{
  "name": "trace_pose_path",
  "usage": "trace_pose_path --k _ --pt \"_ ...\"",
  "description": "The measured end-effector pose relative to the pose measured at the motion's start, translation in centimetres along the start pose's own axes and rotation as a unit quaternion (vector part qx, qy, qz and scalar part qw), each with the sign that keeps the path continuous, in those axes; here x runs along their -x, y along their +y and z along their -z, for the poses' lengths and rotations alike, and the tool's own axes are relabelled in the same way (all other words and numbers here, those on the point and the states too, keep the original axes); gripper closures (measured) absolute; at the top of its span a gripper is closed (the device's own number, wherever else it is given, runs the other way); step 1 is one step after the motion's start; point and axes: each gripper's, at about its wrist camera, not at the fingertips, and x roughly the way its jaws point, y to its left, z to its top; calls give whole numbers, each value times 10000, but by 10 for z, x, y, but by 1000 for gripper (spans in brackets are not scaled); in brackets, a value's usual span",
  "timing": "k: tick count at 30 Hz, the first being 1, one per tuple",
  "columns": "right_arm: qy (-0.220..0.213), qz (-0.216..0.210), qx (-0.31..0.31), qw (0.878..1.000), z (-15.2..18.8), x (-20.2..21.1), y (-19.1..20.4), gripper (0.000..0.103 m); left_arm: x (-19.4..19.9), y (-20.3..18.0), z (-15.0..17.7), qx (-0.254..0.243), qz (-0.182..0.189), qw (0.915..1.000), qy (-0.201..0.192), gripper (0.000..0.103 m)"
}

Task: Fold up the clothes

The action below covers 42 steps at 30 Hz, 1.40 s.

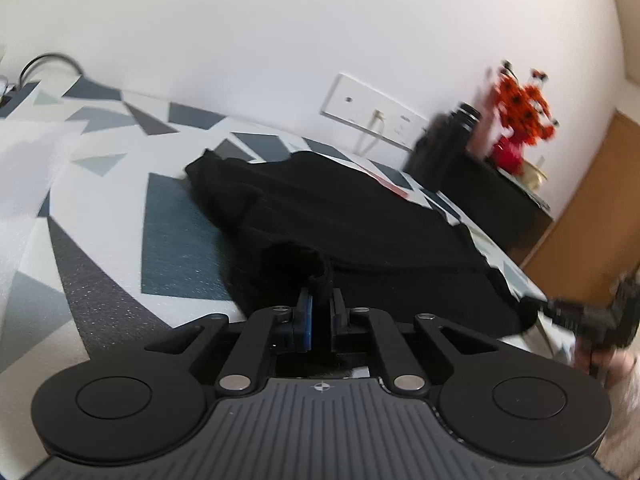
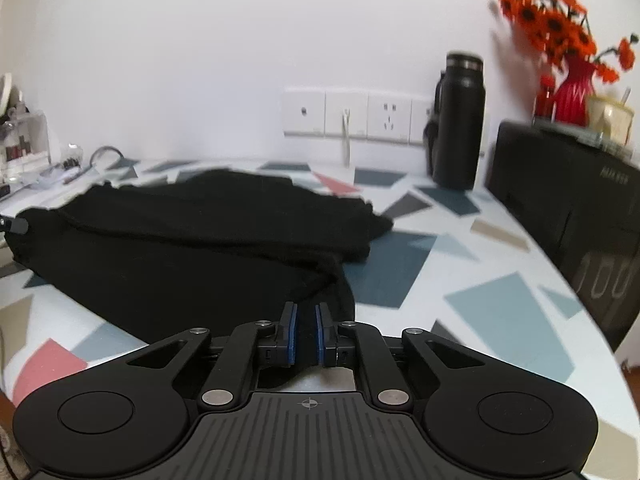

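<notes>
My left gripper [image 1: 320,304] is pinched tight on a bunched fold of the black garment [image 1: 360,220], the cloth sticking up in a dark wad between the pads. My right gripper [image 2: 306,334] is closed to a narrow gap with black cloth running through it; it looks like a grip on the near hem, though the pads do not seem fully pressed in.

The garment [image 2: 192,232] lies spread across the patterned table [image 2: 500,312], partly doubled over at the far side, with both near corners in my grippers.

My worries, as I judge them: the right hold is thin, so a quick lift could let the hem slip out and leave the fold lopsided. The left wad is thick, so it may drag extra layers along and wrinkle what lies under it. If I carry the fold too far forward, the cloth could sweep toward the black bottle [image 2: 460,120] standing by the wall sockets [image 2: 348,114].

Right of that sit a black box [image 2: 568,200] with a red vase [image 2: 576,88] of orange flowers on it. Clutter lies at the table's far left [image 2: 24,148]. The middle of the table is free for the fold.
</notes>
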Motion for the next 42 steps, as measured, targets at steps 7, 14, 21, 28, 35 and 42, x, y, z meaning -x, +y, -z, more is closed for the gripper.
trace_pose_path --k 7,14,21,28,35,42 --pt "111 -11 -273 9996 2 -3 -12 93 -3 6 6 196 42 9998 67 95" --pt "150 -112 -222 9996 1 -10 -7 77 -19 6 5 208 4 9994 275 86" --pt "292 -193 26 9994 0 -17 1 79 -20 3 8 173 -131 9993 297 86" --pt "50 -155 69 9998 -8 -6 1 98 -13 -9 12 -21 -161 9998 134 94" --pt "-1074 -406 -502 9921 -42 49 -24 98 39 -29 8 33 69 9967 -813 95" --pt "-2007 -665 -473 9763 -66 111 -23 98 102 -65 1 -237 428 9814 -1858 95"
